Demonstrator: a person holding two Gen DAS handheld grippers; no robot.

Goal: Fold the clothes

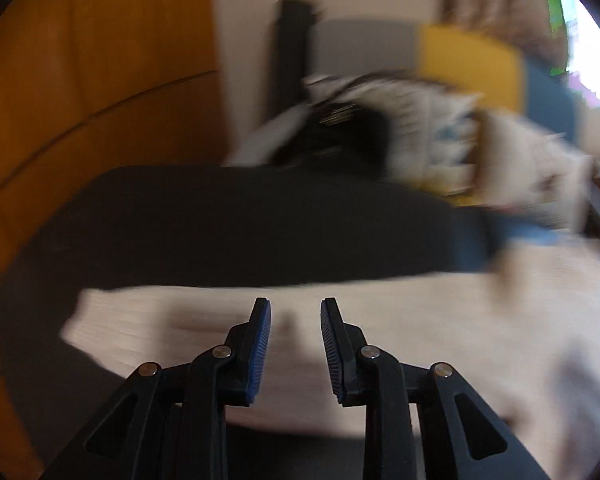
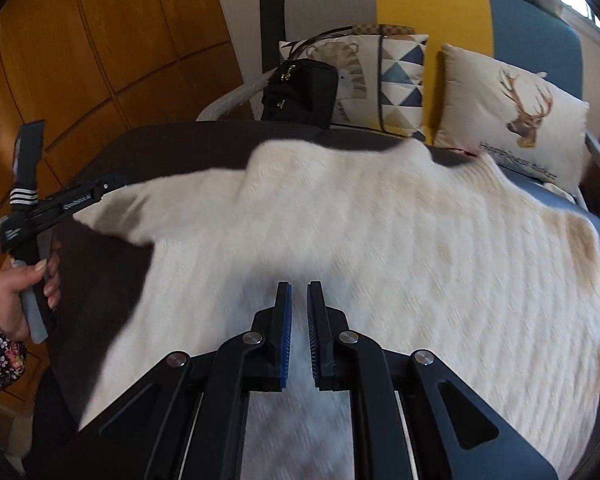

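- Left gripper (image 1: 296,350): jaws part-open over the cream knit sweater (image 1: 380,332), nothing between the pads.
- Right gripper (image 2: 299,336): jaws narrow, nearly shut, empty, above the same sweater (image 2: 340,240).
- Sweater spreads ahead of both grippers on a dark surface (image 2: 172,148); deer cushion (image 2: 512,108) beyond.

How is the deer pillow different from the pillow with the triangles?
The deer pillow is cream with one brown deer head and some dark writing below it; the triangle pillow is covered in blue, yellow and grey triangles. The deer pillow looks wider and leans at a tilt; the triangle pillow looks narrower and stands straighter. The deer pillow sits to the right, against the blue part of the sofa; the triangle pillow is against the yellow part. Both are cushions on that sofa.
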